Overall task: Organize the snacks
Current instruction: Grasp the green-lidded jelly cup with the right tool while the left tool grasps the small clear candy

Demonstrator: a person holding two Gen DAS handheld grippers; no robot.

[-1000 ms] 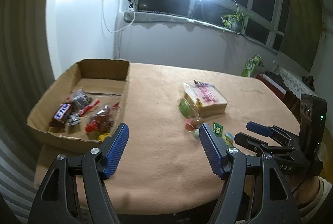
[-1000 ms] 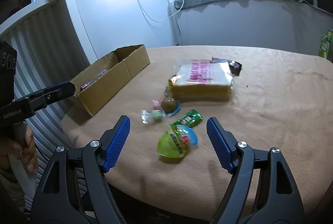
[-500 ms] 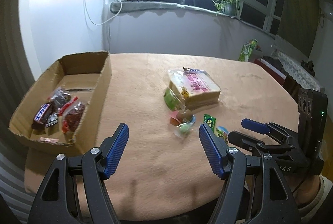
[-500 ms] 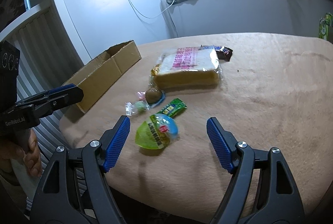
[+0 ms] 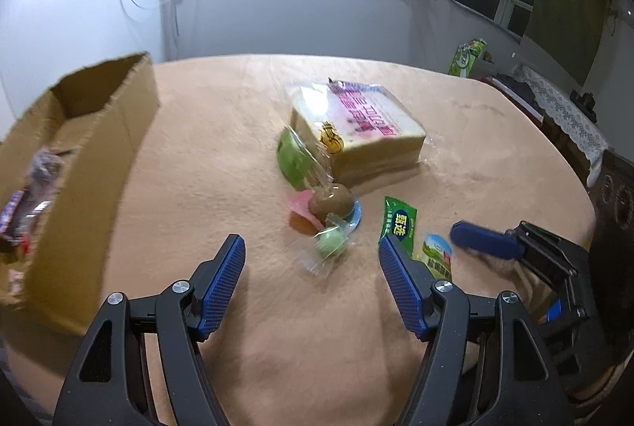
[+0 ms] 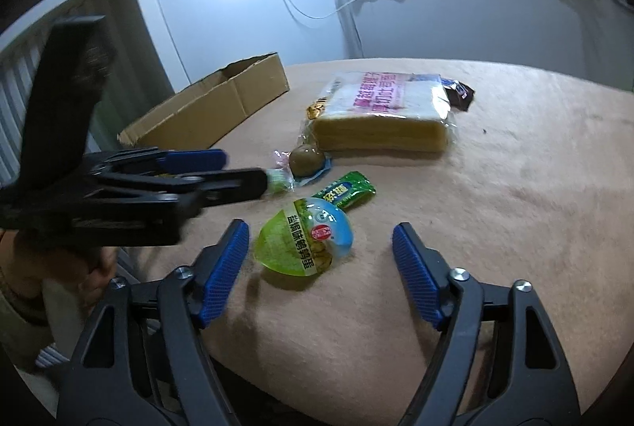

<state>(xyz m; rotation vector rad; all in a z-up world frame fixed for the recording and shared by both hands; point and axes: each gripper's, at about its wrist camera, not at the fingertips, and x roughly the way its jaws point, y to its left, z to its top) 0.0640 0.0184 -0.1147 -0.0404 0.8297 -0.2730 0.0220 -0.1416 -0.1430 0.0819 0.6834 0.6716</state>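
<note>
Lay on table [image 5: 222, 132]: box [image 5: 99, 156] at left, bread pack [image 5: 356, 125] at centre, 4 small snacks [image 5: 331, 212] clustered just before the bread pack.

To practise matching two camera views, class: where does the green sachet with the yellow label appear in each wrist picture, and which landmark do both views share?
Left wrist view: the green sachet lies right of centre, just beyond the right-hand blue pad, beside the brown ball snack.
Right wrist view: the green sachet lies near the centre, just beyond the round green-lidded cup.
Shared landmark: the wrapped bread loaf, farther back on the table.
</note>
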